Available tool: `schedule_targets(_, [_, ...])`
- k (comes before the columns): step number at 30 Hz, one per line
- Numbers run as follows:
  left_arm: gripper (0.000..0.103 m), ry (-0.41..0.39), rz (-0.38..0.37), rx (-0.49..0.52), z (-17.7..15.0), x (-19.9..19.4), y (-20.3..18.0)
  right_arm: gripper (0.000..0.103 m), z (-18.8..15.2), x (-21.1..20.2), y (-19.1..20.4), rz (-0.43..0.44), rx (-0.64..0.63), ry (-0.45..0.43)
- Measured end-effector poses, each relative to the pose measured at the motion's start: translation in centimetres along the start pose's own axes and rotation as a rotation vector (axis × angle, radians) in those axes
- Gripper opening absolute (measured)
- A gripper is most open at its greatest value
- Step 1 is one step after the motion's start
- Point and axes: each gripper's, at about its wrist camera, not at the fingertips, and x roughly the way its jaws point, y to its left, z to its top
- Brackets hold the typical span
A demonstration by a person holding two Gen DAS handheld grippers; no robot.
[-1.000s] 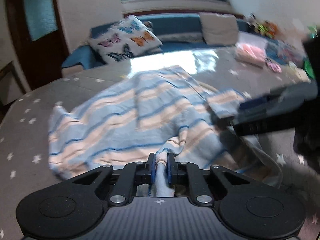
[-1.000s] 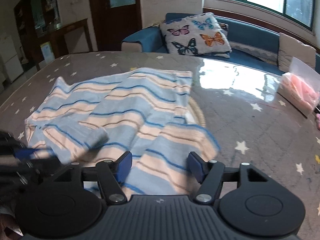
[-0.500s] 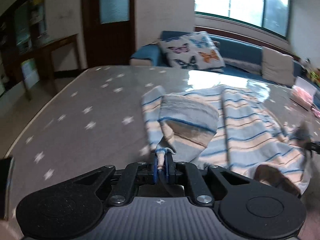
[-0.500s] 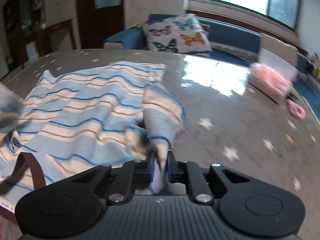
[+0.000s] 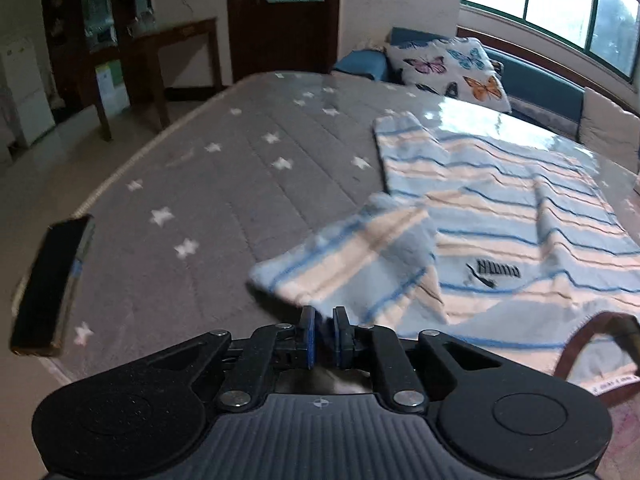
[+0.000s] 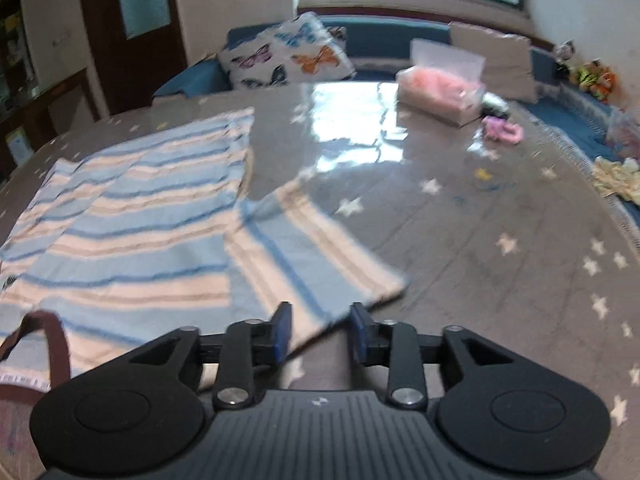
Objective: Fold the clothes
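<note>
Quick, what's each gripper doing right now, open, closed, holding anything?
Left gripper: closed on the left sleeve of the striped shirt.
Right gripper: opening, pads clear of the right sleeve lying between them.

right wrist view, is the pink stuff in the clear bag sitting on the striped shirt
No, the clear bag lies on the bare table, well apart from the striped shirt.

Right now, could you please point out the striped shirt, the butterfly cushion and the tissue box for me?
striped shirt (image 5: 500, 216), left wrist view, on the flat striped body.
butterfly cushion (image 5: 452, 66), left wrist view, on its printed front.
tissue box (image 6: 440, 88), right wrist view, on the pink front face.
</note>
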Motion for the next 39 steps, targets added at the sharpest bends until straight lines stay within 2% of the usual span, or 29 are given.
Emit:
schedule_targets(1, [0.011,-0.011,0.007,-0.003,0.1,-0.2,0.2,0.037,0.3,0.1,-0.1,-0.003,-0.001,-0.008])
schedule_targets(3, [0.018,-0.034,0.027,-0.010,0.6,-0.6,0.7,0.042,0.8,0.6,-0.3,-0.002,-0.011,-0.019])
schedule_targets(5, [0.038,-0.051,0.044,-0.007,0.9,-0.8,0.7,0.044,1.3,1.8,-0.4,-0.014,-0.022,-0.014])
schedule_targets(11, [0.045,-0.088,0.011,0.045,1.9,-0.7,-1.1,0.043,1.2,4.0,-1.0,-0.041,-0.035,0.009])
schedule_targets(13, [0.047,-0.092,-0.008,0.072,2.3,-0.2,-2.0,0.038,1.0,3.7,-1.1,-0.024,-0.037,0.017])
schedule_targets(17, [0.047,-0.064,-0.031,0.101,2.7,1.8,-3.6,0.007,0.6,3.2,-1.3,-0.041,-0.047,0.014])
schedule_targets(18, [0.047,-0.052,-0.035,0.103,2.8,2.4,-3.7,0.003,0.5,3.0,-1.6,-0.042,-0.035,0.014])
schedule_targets(25, [0.047,-0.009,0.013,0.085,1.8,4.4,-2.7,0.001,-0.6,1.5,-2.3,-0.062,-0.016,0.007])
schedule_targets(28, [0.047,0.002,0.037,0.071,1.5,4.6,-1.5,0.005,-0.4,1.1,-2.9,-0.043,0.003,-0.008])
schedule_targets(31, [0.047,0.018,0.050,0.053,1.0,4.7,-0.4,0.018,0.2,1.4,-3.2,-0.018,0.031,-0.018])
schedule_targets(32, [0.047,0.021,0.049,0.042,0.8,4.6,0.1,0.031,0.3,1.7,-3.2,-0.004,0.037,-0.019])
schedule_targets(33, [0.047,0.022,0.043,0.032,0.7,4.6,0.5,0.038,0.4,1.9,-3.2,0.000,0.038,-0.016])
schedule_targets(36, [0.046,0.025,0.014,0.017,0.5,4.4,1.3,0.040,0.2,2.7,-2.8,-0.010,0.020,-0.002])
schedule_targets(37, [0.036,0.025,0.000,0.020,0.4,4.3,1.4,0.040,0.1,2.8,-2.6,-0.016,0.007,-0.006])
schedule_targets(38, [0.022,0.023,-0.017,0.025,0.4,4.3,1.3,0.041,0.1,2.8,-2.4,-0.018,0.001,-0.007])
schedule_targets(39, [0.015,0.021,-0.020,0.035,0.3,4.1,1.2,0.041,0.0,2.7,-2.3,-0.018,-0.002,-0.008])
